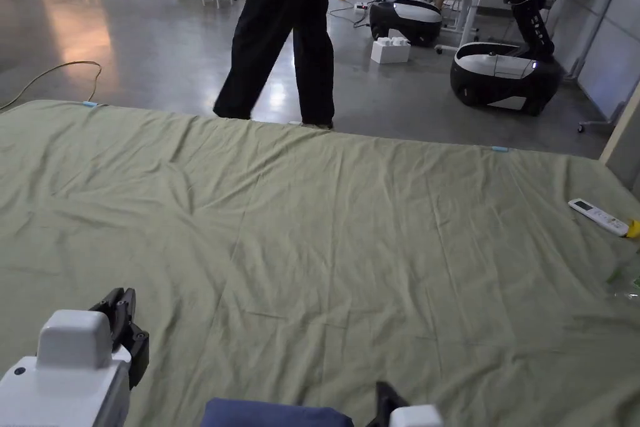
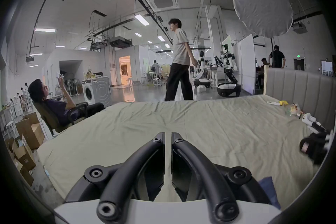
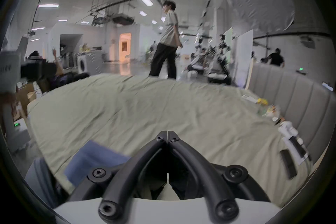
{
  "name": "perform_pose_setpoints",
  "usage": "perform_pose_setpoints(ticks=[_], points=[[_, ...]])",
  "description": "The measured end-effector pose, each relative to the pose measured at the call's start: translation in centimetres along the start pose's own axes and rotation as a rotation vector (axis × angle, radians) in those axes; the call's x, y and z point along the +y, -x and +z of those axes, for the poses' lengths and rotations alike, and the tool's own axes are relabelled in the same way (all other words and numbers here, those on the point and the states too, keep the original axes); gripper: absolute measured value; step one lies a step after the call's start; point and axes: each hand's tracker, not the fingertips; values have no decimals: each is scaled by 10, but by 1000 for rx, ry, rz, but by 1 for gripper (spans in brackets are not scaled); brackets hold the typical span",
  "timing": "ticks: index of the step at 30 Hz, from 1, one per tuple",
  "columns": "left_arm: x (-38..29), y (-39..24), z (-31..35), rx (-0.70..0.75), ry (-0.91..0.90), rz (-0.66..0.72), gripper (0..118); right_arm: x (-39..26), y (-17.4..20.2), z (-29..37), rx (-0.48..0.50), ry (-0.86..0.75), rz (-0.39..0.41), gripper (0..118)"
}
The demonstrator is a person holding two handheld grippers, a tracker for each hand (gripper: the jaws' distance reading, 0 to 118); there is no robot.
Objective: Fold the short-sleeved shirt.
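A folded dark blue shirt (image 1: 275,414) lies on the green bed sheet (image 1: 325,228) at the near edge, between my two grippers. It also shows in the left gripper view as the blue shirt (image 2: 269,189) at the lower right, and in the right gripper view as the blue shirt (image 3: 94,157) at the lower left. My left gripper (image 1: 117,306) hovers to the shirt's left; its jaws (image 2: 168,137) stand a narrow gap apart with nothing between them. My right gripper (image 1: 384,394) sits just right of the shirt, its tips (image 3: 167,132) touching and empty.
A white remote (image 1: 598,217) and small clutter (image 2: 294,109) lie along the padded headboard (image 2: 300,82) on the right. A person (image 1: 281,40) walks past the bed's far side. Wheeled robots (image 1: 506,75) stand beyond. Another person sits in a chair (image 2: 54,106) at the left.
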Motion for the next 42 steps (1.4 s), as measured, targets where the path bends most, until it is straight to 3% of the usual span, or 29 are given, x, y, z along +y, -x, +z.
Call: perform_pose_setpoints(ticks=[4, 8, 12, 14, 15, 16, 17, 21, 25, 28, 32, 33, 35, 40, 42], points=[[-21, 9, 6, -29, 87, 29, 6, -27, 33, -27, 55, 115, -27, 1], [-43, 17, 12, -51, 172, 73, 6, -51, 43, -53, -3, 149, 7, 1], [-58, 23, 6, -164, 316, 164, 8, -74, 41, -66, -46, 170, 23, 1], [-63, 28, -5, -232, 418, 239, 26, -77, 40, -65, -56, 177, 29, 1], [-66, 31, -11, -266, 463, 294, 42, -78, 39, -65, -59, 178, 29, 1], [-69, 34, -17, -294, 493, 344, 66, -79, 38, -65, -63, 175, 31, 1], [-73, 37, -26, -334, 533, 396, 77, -78, 38, -65, -64, 174, 32, 1], [-89, 45, -59, -522, 657, 554, 82, -79, 37, -64, -61, 175, 23, 1], [-104, 38, -88, -653, 789, 601, 87, -81, 36, -64, -61, 172, 29, 1], [-115, 26, -102, -735, 880, 579, 87, -82, 37, -65, -61, 171, 30, 1], [-129, 23, -115, -841, 886, 699, 84, -83, 37, -63, -62, 168, 30, 1], [-131, 23, -119, -837, 883, 729, 79, -84, 37, -63, -62, 167, 31, 1], [-137, 22, -124, -824, 905, 763, 59, -86, 37, -64, -61, 163, 29, 1], [-149, 27, -118, -831, 897, 811, 35, -87, 36, -63, -55, 160, 33, 1], [-154, 30, -116, -844, 884, 855, 32, -87, 37, -62, -52, 156, 38, 1]])
